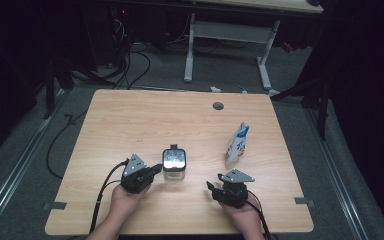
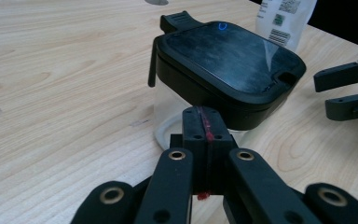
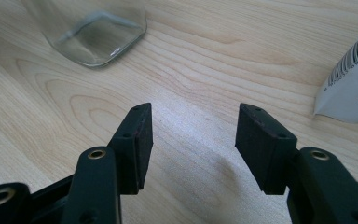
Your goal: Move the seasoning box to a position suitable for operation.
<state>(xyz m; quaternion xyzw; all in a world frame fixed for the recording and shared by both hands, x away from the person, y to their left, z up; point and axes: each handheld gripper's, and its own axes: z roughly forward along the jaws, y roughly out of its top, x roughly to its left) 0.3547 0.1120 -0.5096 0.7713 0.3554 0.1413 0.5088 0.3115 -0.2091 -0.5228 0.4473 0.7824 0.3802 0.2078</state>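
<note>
A clear square container with a black lid [image 1: 174,162] stands near the middle of the wooden table [image 1: 130,115]. In the left gripper view the lid [image 2: 228,60] is close ahead, its tab pointing away. My left gripper [image 1: 156,169] lies just left of the container, its jaws shut together with nothing between them [image 2: 204,125]. A white and blue pouch [image 1: 238,143] stands upright to the right of the container. My right gripper [image 1: 212,190] rests near the front edge, open and empty [image 3: 193,135], with the container's base [image 3: 98,39] and the pouch [image 3: 354,84] beyond it.
A round grey grommet [image 1: 218,106] sits in the table's far side. Behind the table stands a white desk frame [image 1: 230,35], with cables on the floor [image 1: 130,60]. My right gripper's jaws [image 2: 349,91] show at the right of the left gripper view.
</note>
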